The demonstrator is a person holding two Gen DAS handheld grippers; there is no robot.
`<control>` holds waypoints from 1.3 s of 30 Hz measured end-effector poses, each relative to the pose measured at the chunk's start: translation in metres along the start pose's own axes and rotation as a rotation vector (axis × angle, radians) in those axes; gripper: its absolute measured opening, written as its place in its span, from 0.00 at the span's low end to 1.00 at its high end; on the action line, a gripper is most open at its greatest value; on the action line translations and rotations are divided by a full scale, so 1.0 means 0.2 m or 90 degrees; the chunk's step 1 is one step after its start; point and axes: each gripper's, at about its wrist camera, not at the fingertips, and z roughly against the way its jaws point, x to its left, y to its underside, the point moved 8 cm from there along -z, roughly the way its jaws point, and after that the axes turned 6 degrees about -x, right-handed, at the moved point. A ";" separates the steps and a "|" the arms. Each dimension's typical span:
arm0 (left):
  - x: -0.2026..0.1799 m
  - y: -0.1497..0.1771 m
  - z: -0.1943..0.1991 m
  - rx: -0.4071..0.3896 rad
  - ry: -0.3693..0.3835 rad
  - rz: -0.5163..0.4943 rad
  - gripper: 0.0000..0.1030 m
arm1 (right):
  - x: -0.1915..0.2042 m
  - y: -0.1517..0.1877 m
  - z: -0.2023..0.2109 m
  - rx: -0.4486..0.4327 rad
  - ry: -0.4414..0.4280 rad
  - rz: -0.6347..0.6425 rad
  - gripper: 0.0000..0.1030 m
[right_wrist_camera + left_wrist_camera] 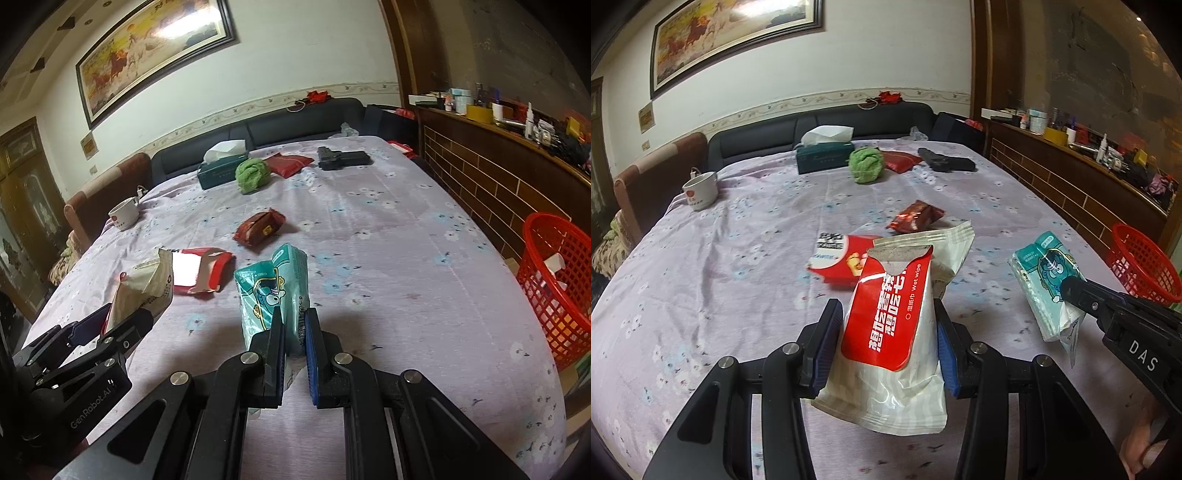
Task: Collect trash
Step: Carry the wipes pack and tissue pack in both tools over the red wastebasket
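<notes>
Trash is already in both your grippers, held above the lilac flowered tablecloth (720, 258) near the table's front edge, with the red plastic mesh basket (554, 280) standing off the table's right edge. Your left gripper (886, 343) has its jaws partly open, the blue pads pressing either side of the white-and-red foil wet-wipe pouch (897, 332), which stands upright with its torn top flaring above the fingers. Your right gripper (293, 332) is closed down almost fully, pinching the edge of the teal printed tissue packet (273, 291), most of which sticks out ahead of the fingertips. By my reading, the step in hand is carrying both to the basket, so keep both grips firm, lift each well clear of the rim, and only let go once it hangs over the opening. Mind the thin pinch on the packet, which could slip if you swing fast.
</notes>
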 end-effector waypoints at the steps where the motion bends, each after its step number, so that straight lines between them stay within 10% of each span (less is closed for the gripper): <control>1: -0.02 0.00 0.00 0.001 0.003 -0.002 0.45 | -0.02 0.00 0.01 -0.002 0.002 -0.005 0.10; 19: -0.48 -0.18 0.00 -0.010 0.105 -0.047 0.45 | -0.48 -0.10 0.22 -0.055 0.068 -0.099 0.10; 39: -1.62 -0.32 -0.15 0.063 0.342 -0.100 0.45 | -1.38 -0.31 0.66 -0.144 0.241 -0.217 0.11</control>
